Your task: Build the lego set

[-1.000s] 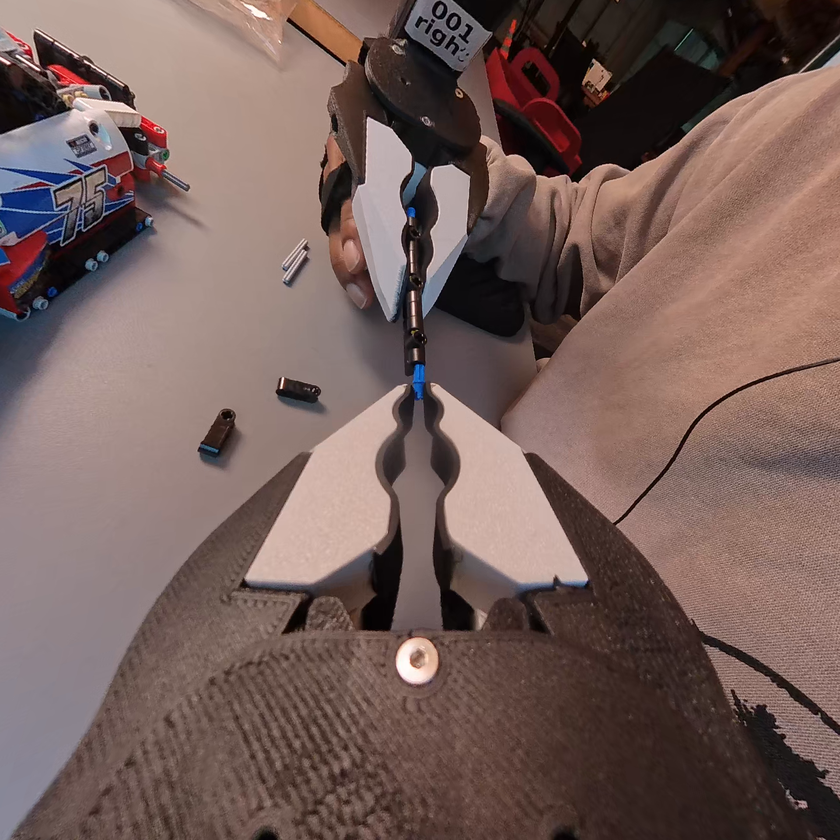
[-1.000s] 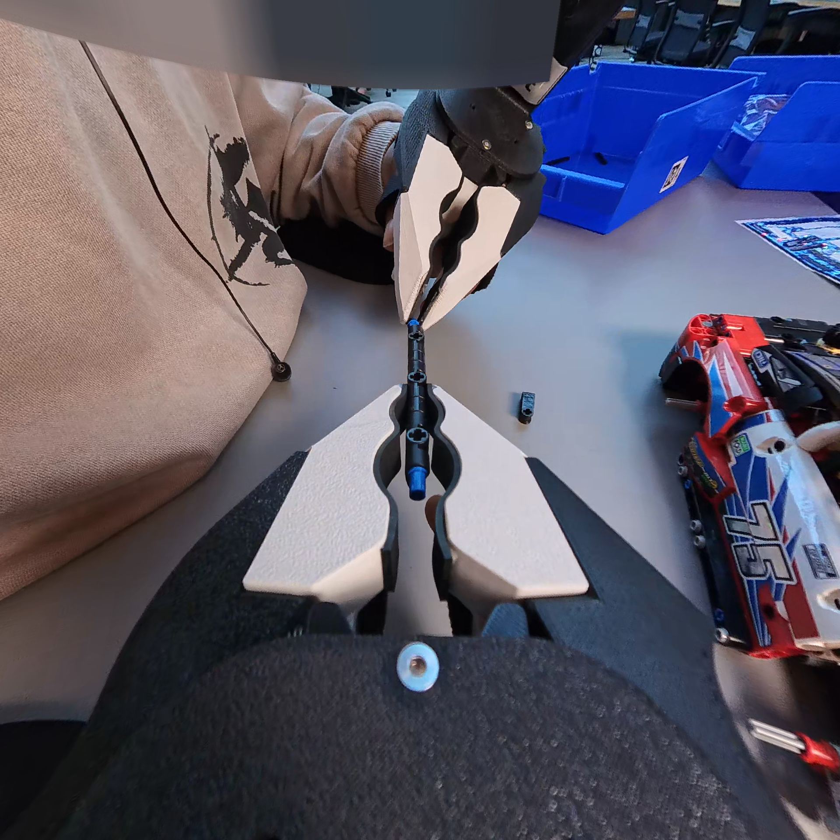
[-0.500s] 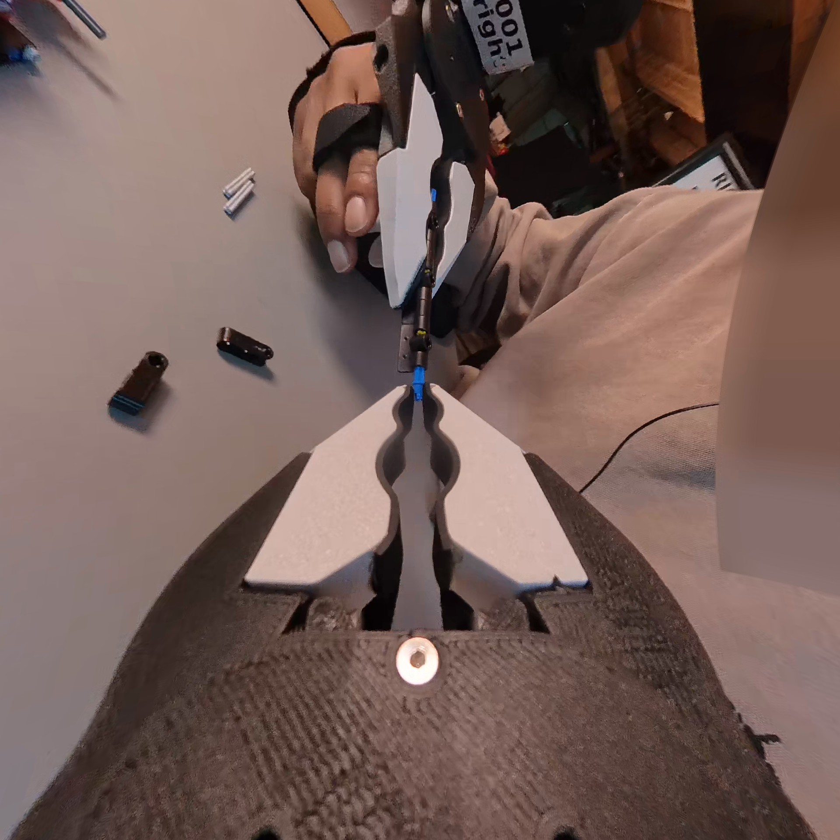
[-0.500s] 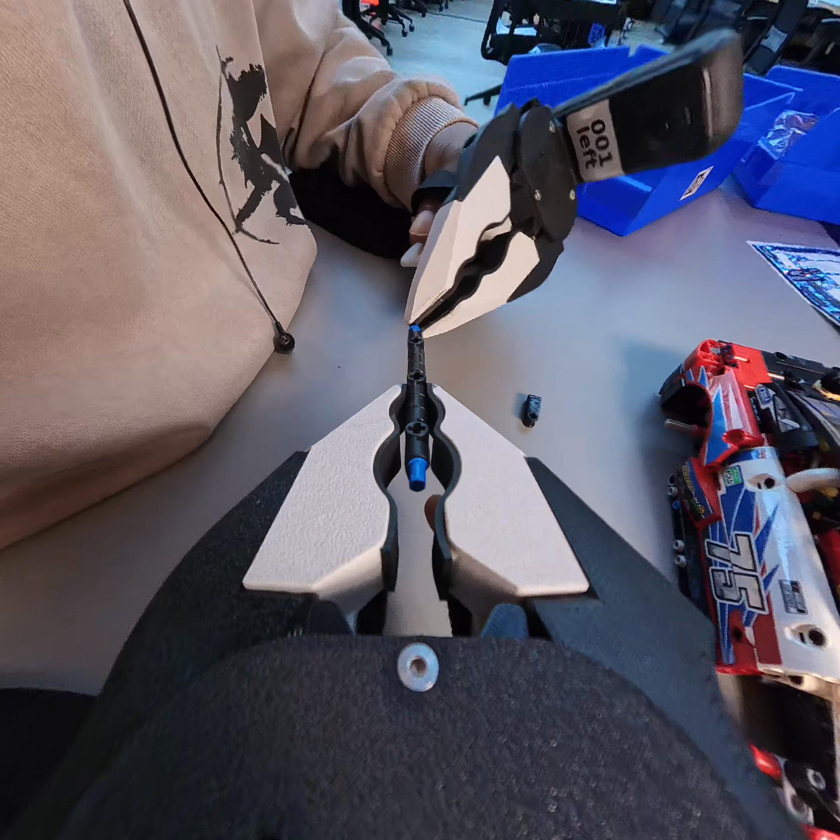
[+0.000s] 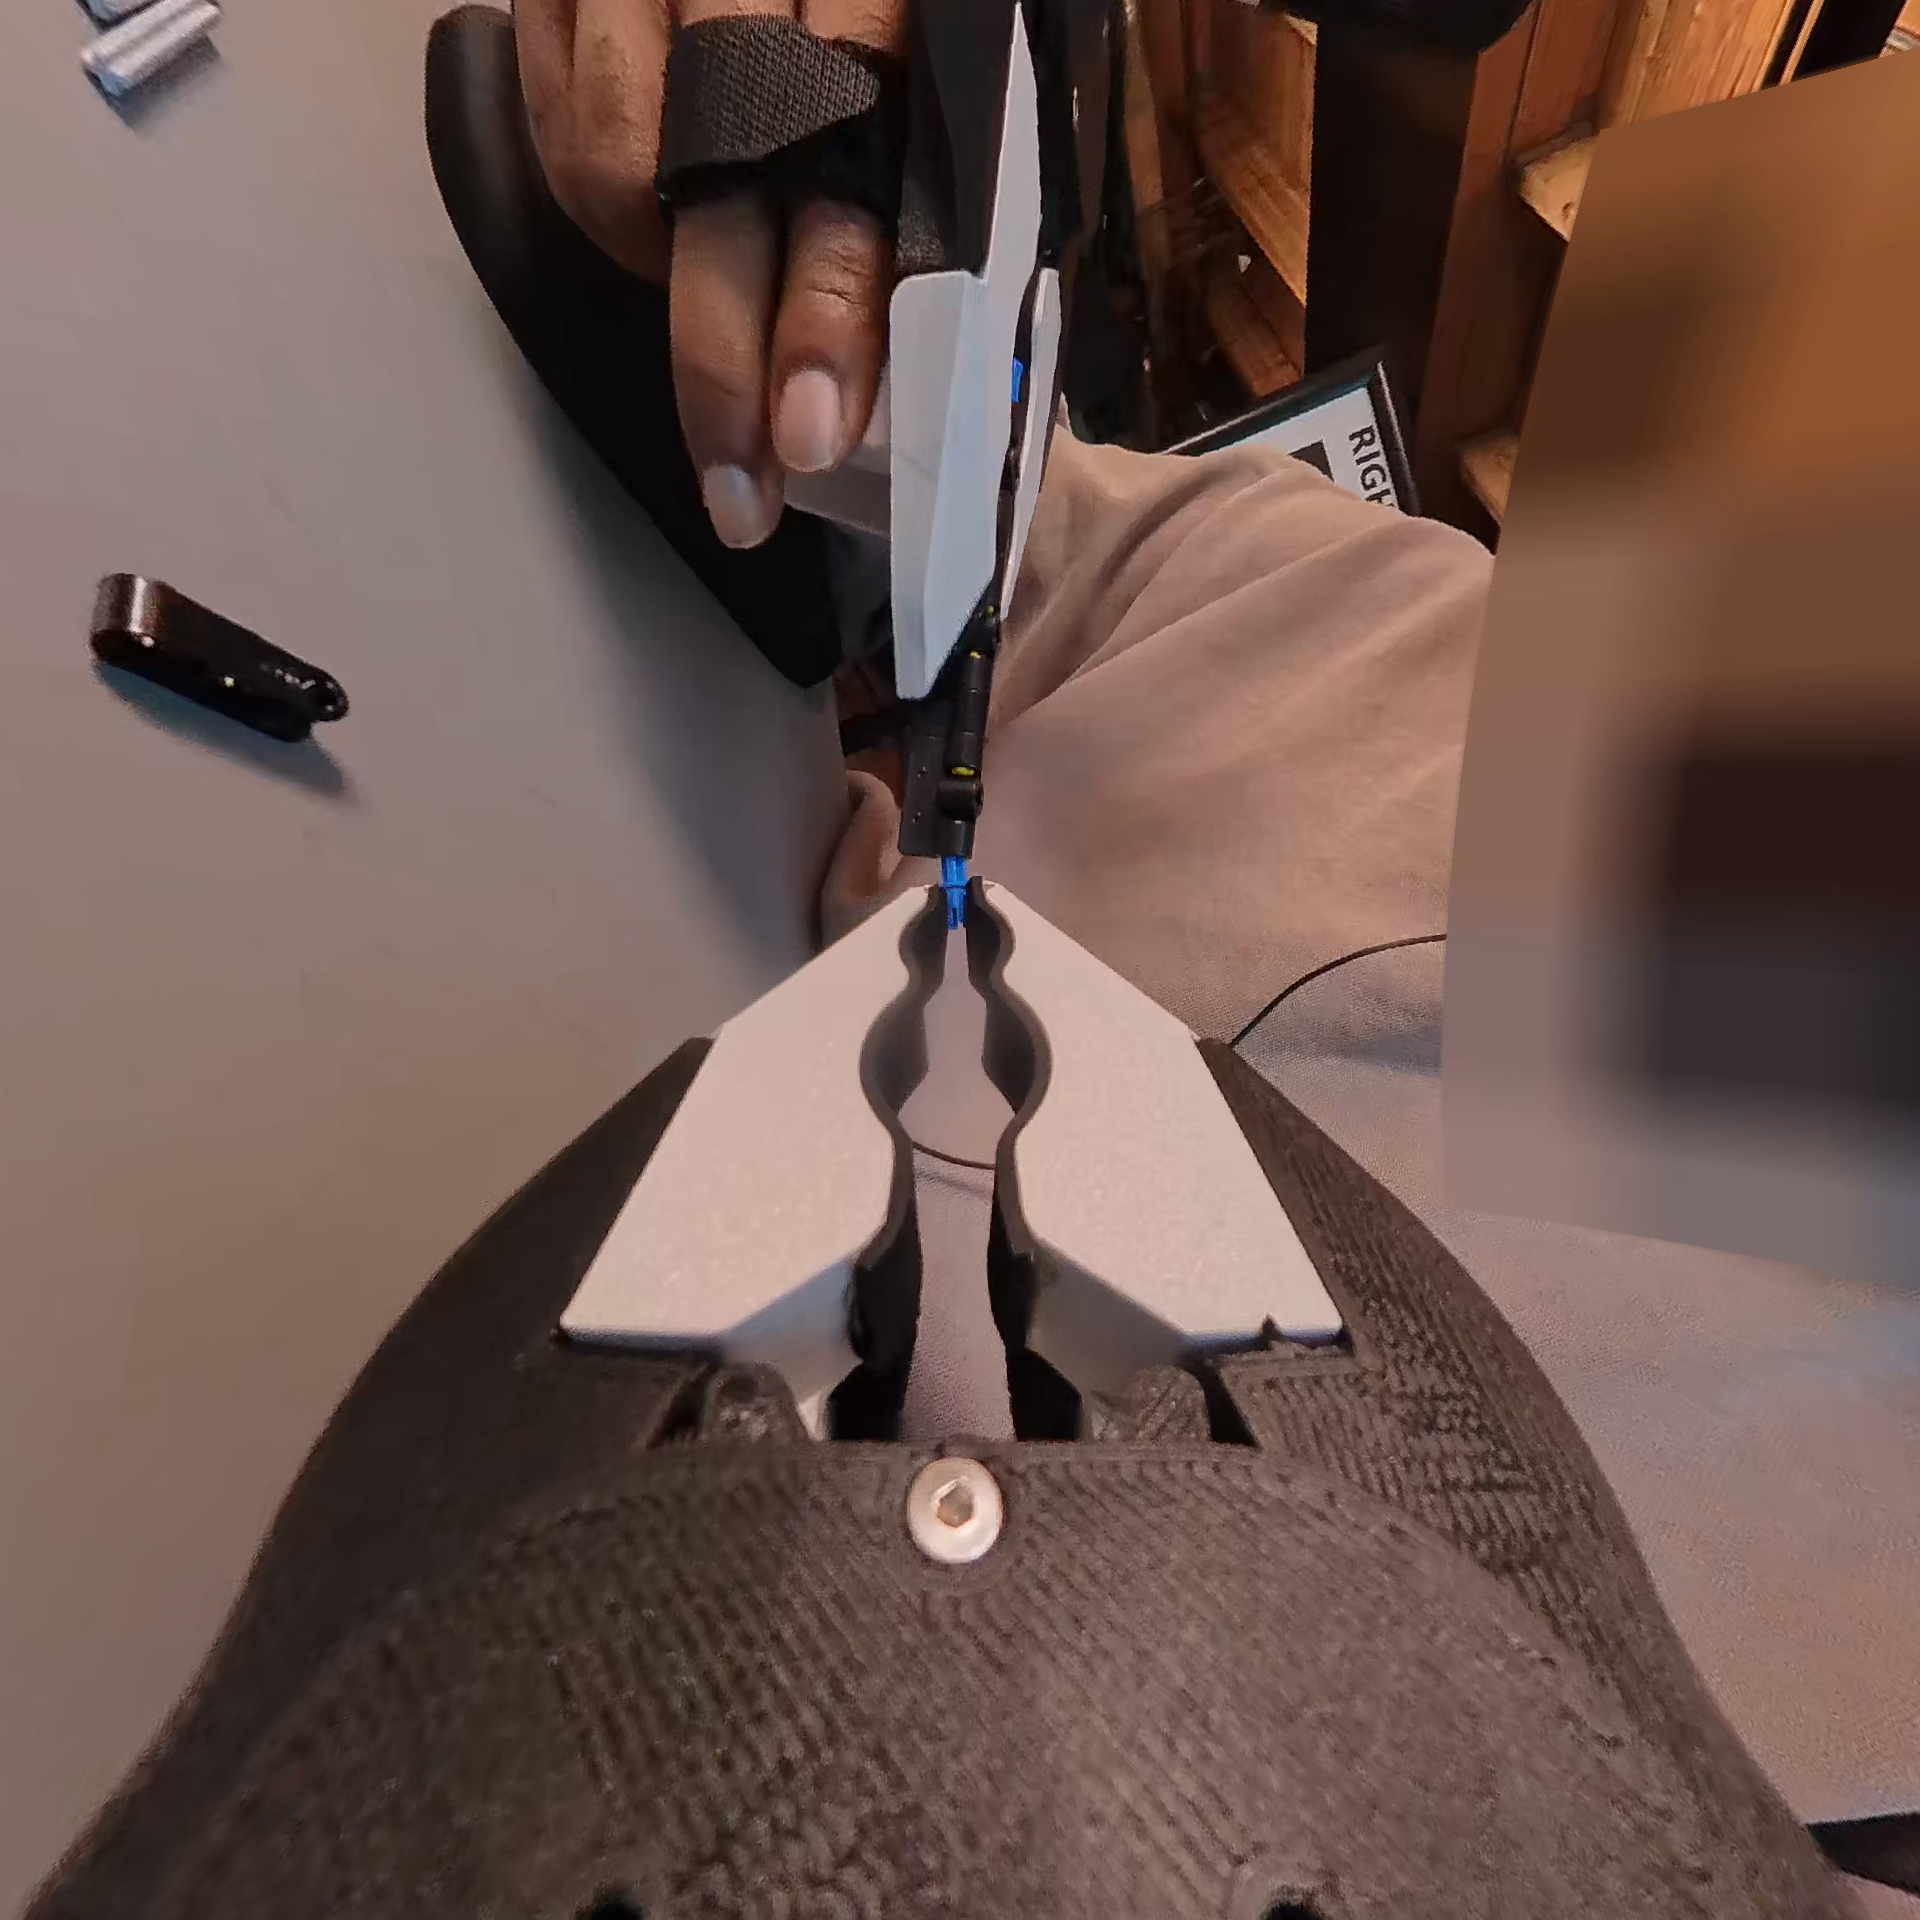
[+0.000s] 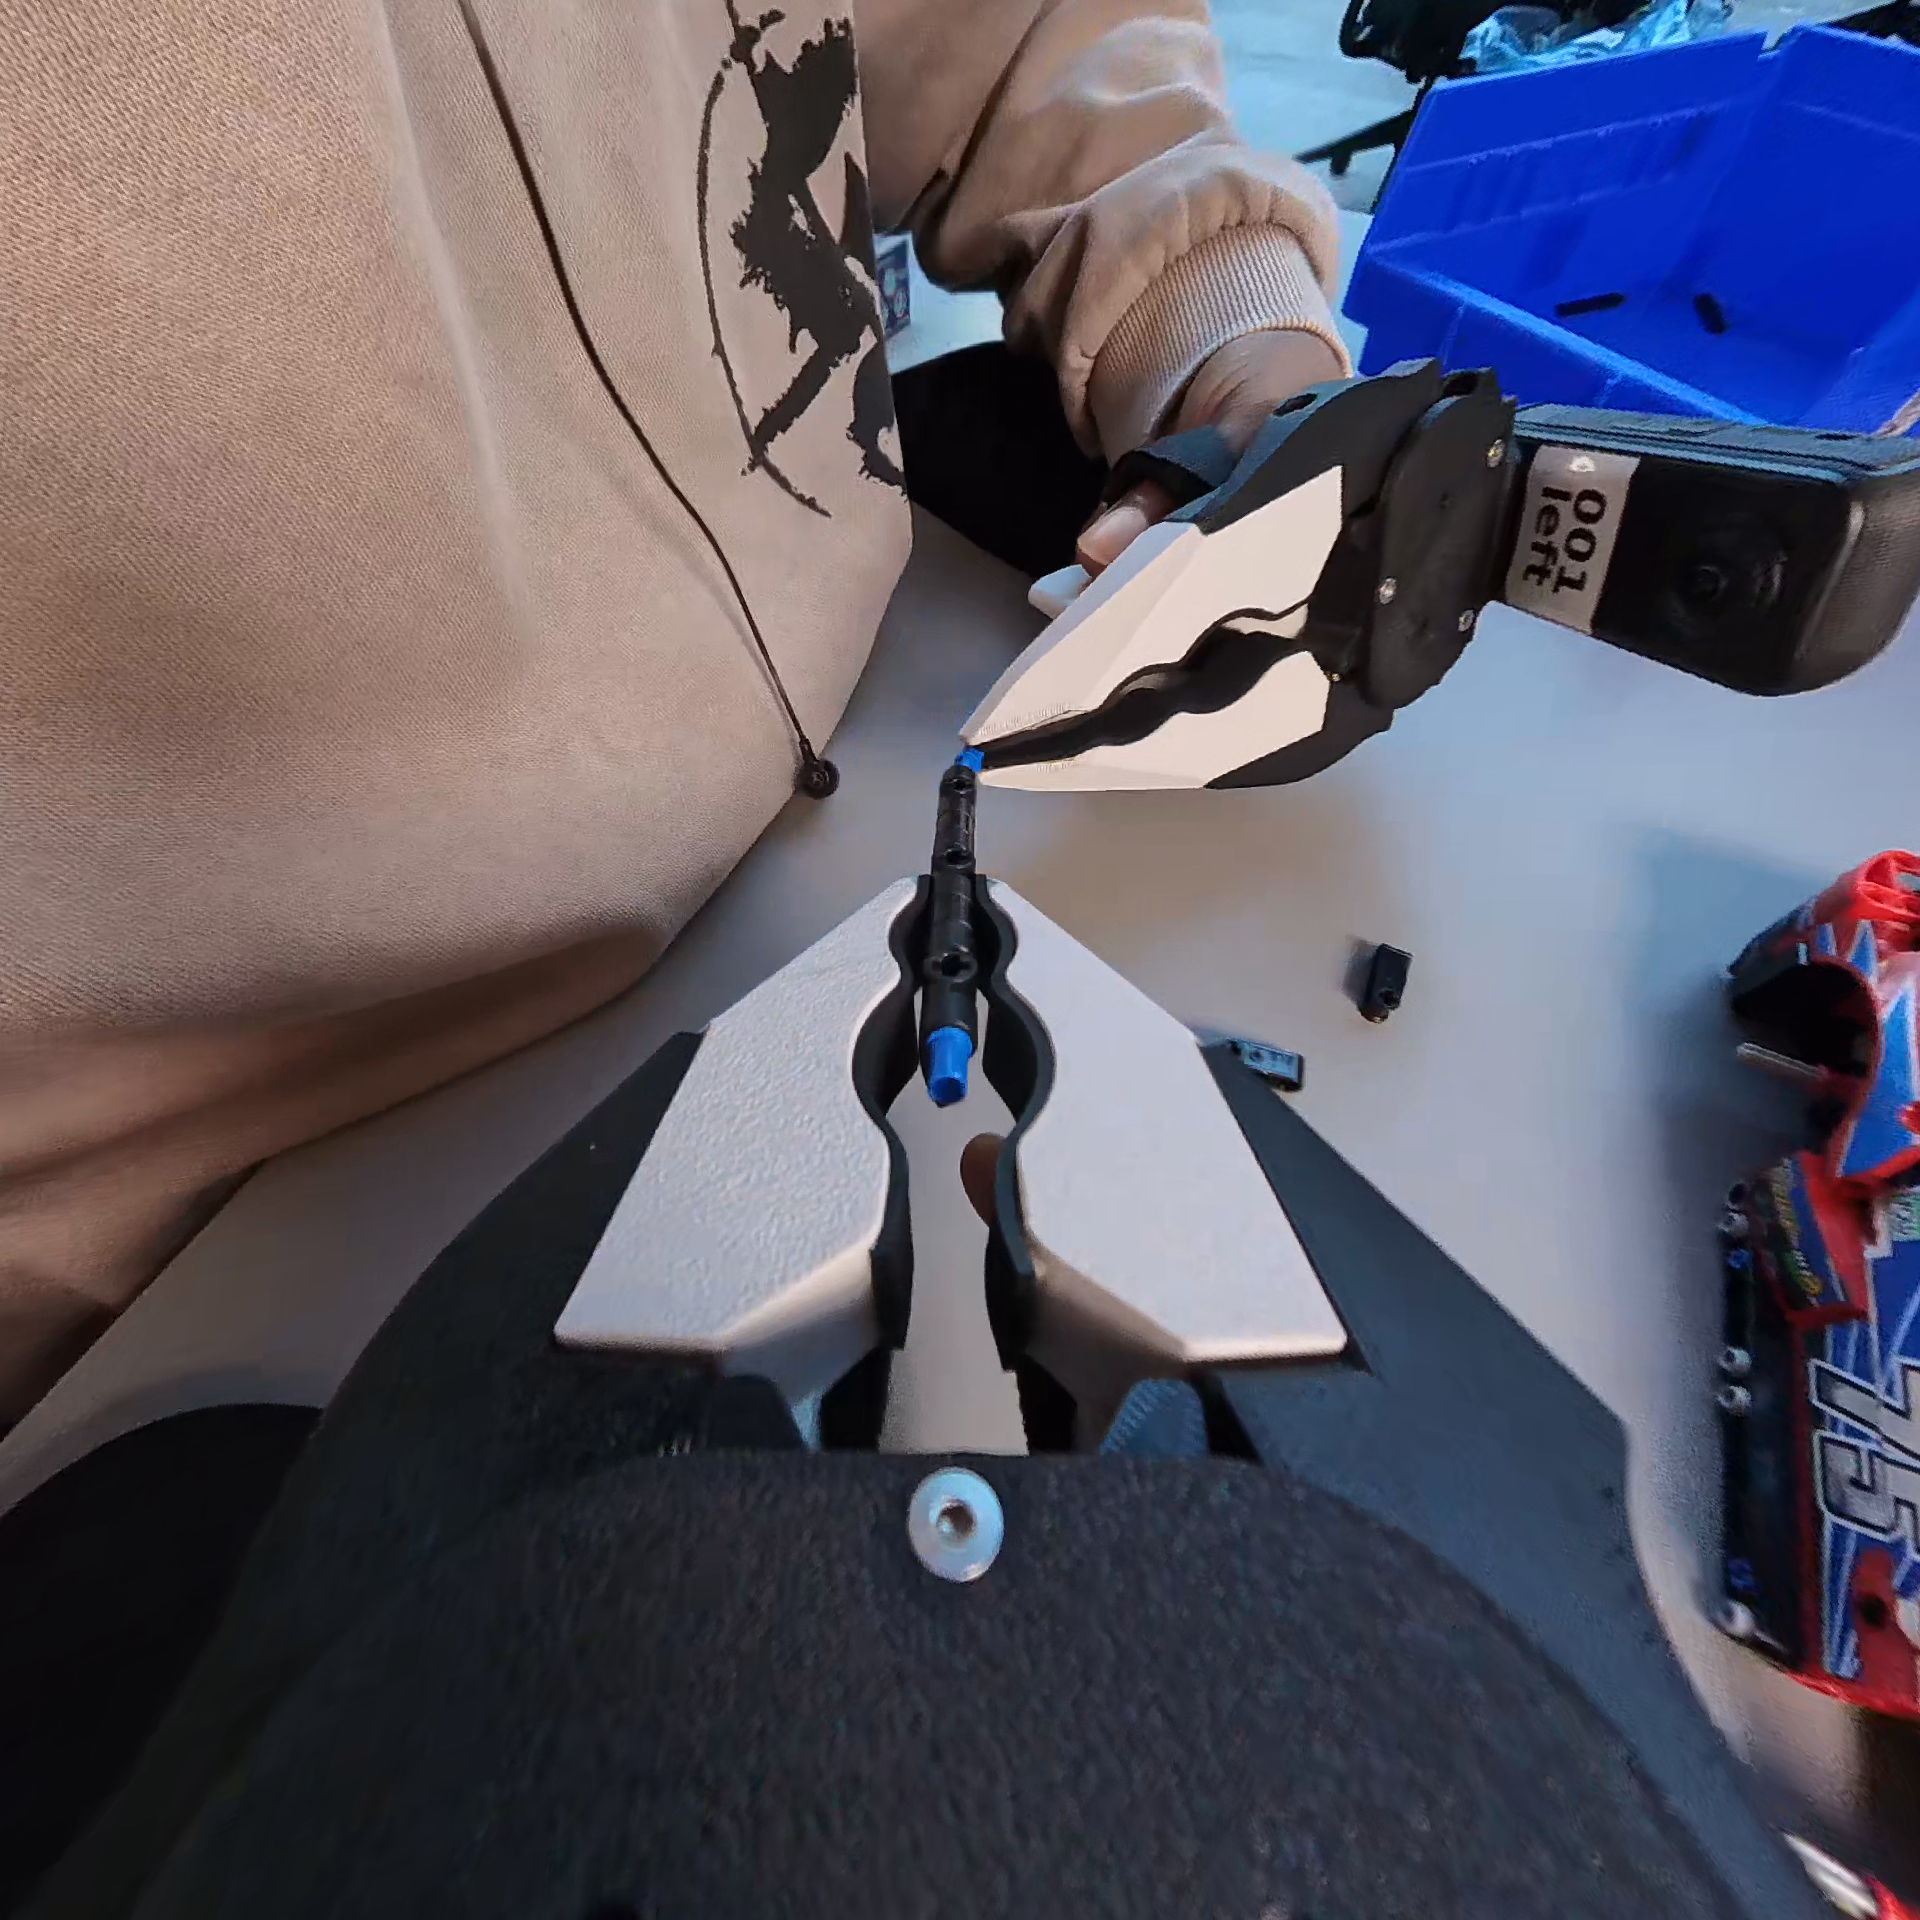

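My right gripper is shut on a thin black lego beam that has a blue pin at its near end. My left gripper comes in from the right and is shut on a small blue pin at the beam's far end. In the left wrist view my left gripper pinches that blue pin at its tips. The beam runs up into the right gripper. Both are held above the table edge, close to the person's beige hoodie.
The partly built red, white and blue lego car lies at the right. Blue bins stand behind. Small black parts and grey pins lie loose on the grey table. The grippers are tip to tip, or close to it.
The left gripper has swung round to lie sideways in the right wrist view, and both grippers have moved nearer the person's body. The holds on beam and pin are unchanged.
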Demonstrator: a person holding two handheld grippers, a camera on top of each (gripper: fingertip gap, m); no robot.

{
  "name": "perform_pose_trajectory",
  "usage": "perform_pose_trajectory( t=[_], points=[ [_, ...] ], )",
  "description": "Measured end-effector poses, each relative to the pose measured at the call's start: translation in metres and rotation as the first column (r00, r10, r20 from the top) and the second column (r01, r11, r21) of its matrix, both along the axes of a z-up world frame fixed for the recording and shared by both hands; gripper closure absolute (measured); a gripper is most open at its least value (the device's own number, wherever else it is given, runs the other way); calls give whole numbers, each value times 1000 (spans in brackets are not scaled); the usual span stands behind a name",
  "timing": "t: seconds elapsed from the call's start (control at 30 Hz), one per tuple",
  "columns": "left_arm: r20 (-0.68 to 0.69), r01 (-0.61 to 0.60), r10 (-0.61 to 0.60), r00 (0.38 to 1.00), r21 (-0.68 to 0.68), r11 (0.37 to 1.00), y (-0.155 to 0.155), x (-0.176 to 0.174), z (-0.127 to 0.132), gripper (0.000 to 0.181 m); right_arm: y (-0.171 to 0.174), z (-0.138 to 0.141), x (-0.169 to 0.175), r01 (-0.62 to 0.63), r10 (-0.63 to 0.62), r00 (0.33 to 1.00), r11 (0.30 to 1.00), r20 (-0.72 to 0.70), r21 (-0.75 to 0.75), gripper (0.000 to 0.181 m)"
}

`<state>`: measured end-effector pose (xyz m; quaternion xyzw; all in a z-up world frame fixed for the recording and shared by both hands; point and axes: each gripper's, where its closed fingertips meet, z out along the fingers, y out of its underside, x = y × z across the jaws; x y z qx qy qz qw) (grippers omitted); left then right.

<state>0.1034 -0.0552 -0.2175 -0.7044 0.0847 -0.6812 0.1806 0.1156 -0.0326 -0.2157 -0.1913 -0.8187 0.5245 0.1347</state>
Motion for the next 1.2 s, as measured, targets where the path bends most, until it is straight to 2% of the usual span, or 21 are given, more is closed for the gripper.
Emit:
perform_pose_trajectory(
  t=[0.17, 0.23, 0.3, 0.43, 0.57, 0.63, 0.73, 0.87, 0.93, 0.97, 1.07, 1.17, 1.2],
  points=[
    [-11, -20, 19, 1000, -29, 999, 0, 0, -5, 181, -4, -4, 0, 2, -2, 1000, 999, 2, -33, 178],
    [115, -109, 114, 987, -50, 993, 18, -3, 15, 181, -15, -16, -4, -3, 3, 1000, 1000, 0, 13, 178],
    [22, -76, 75, 997, 50, 996, 21, 6, 17, 181, -32, -19, -7, -27, 27, 1000, 1000, -3, 4, 178],
    [-83, -146, 158, 984, 137, 980, 29, -18, 16, 181, -1, -12, -13, 79, -79, 997, 997, -24, 9, 178],
    [-165, -171, 199, 966, 167, 971, 21, -31, 5, 181, 4, -13, -16, 99, -99, 995, 995, -24, 18, 178],
    [-251, -151, 203, 946, 210, 966, 17, -31, -7, 181, 10, -17, -18, 119, -119, 993, 992, -17, 46, 178],
    [-437, -93, 234, 869, 320, 943, 15, -31, -28, 176, 24, -18, -21, 174, -173, 985, 983, -18, 64, 177],
    [-655, 75, 327, 681, 507, 858, 13, -43, -46, 163, 47, -11, -26, 268, -266, 963, 962, -35, 44, 178],
    [-724, 151, 340, 600, 520, 841, 11, -51, -55, 160, 55, -9, -28, 298, -297, 954, 954, -43, 31, 177],
    [-745, 178, 326, 581, 508, 843, 9, -51, -59, 158, 56, -9, -29, 308, -307, 951, 951, -43, 29, 177],
    [-740, 239, 315, 595, 537, 809, 2, -37, -58, 159, 56, -12, -30, 318, -316, 948, 947, -44, 41, 177],
    [-790, 313, 327, 518, 531, 787, 7, -35, -64, 160, 57, -16, -30, 325, -324, 945, 944, -37, 53, 178],
    [-799, 325, 318, 510, 522, 789, 8, -33, -65, 160, 58, -17, -30, 331, -329, 943, 942, -36, 56, 177]
  ],
)
